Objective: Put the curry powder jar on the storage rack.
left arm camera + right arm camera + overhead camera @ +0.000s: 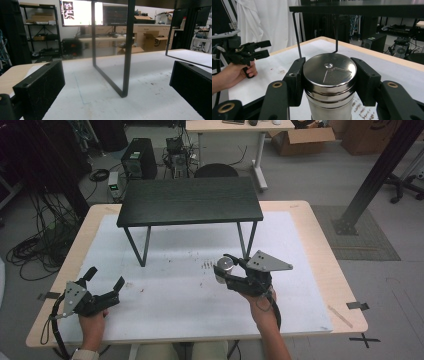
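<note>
High view: the right claw (223, 270) is clamped on a steel shaker (226, 268), holding it above the white mat (180, 290) that covers the worktop (320, 250), near the front right leg of the small black table (190, 200) that stands on the mat. The shaker sits at the tip of the claw, on the side away from the person, so the black table lies just beyond it.

In the right gripper view the two black jaws press on opposite sides of the shaker (329, 82), just below its lid. The shaker's long axis runs upright, straight up between the jaws, with the flat lid facing the camera. The black table's top (362, 7) stands higher than the lid and farther off, with its thin legs between.

The relation that matters for the coming move is that one: the shaker is upright, in front of the table and below the level of its top. If the shaker is meant for that top, the right hand probably has to raise it past the edge and then carry it forward; if it is meant for the space under the table, the legs leave a gap straight ahead.

The left claw (106, 279) rests near the worktop's front left corner, its jaws spread wide with nothing between them, well apart from the shaker. The right hand (260, 302) is much the nearer and already has the grip.
</note>
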Motion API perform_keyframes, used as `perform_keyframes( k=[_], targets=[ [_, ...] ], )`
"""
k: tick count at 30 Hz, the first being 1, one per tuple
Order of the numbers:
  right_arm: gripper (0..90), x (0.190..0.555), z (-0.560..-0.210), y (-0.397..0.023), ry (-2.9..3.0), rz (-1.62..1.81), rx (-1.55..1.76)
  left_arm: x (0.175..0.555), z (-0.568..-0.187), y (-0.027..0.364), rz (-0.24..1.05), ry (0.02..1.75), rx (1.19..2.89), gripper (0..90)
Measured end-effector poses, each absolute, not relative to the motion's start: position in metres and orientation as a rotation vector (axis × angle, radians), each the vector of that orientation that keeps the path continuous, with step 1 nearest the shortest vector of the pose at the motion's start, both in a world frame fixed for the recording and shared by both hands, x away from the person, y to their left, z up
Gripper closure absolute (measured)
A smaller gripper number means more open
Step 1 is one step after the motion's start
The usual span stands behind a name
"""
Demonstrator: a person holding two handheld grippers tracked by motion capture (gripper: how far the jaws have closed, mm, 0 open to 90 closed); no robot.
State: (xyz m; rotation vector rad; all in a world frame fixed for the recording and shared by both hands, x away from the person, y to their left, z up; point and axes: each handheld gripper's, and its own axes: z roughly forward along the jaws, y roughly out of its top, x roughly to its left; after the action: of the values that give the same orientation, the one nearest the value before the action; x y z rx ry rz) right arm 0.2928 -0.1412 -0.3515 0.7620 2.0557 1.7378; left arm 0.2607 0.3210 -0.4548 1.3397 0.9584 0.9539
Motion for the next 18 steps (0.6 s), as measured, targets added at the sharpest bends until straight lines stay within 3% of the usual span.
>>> perform_keyframes(
  k=[18],
  targets=[
    [47.8,0.297,-0.322,-0.137,2.047,1.78,0.72,0.261,-0.455,0.321,0.952,0.96,1.339,0.2]
  ],
)
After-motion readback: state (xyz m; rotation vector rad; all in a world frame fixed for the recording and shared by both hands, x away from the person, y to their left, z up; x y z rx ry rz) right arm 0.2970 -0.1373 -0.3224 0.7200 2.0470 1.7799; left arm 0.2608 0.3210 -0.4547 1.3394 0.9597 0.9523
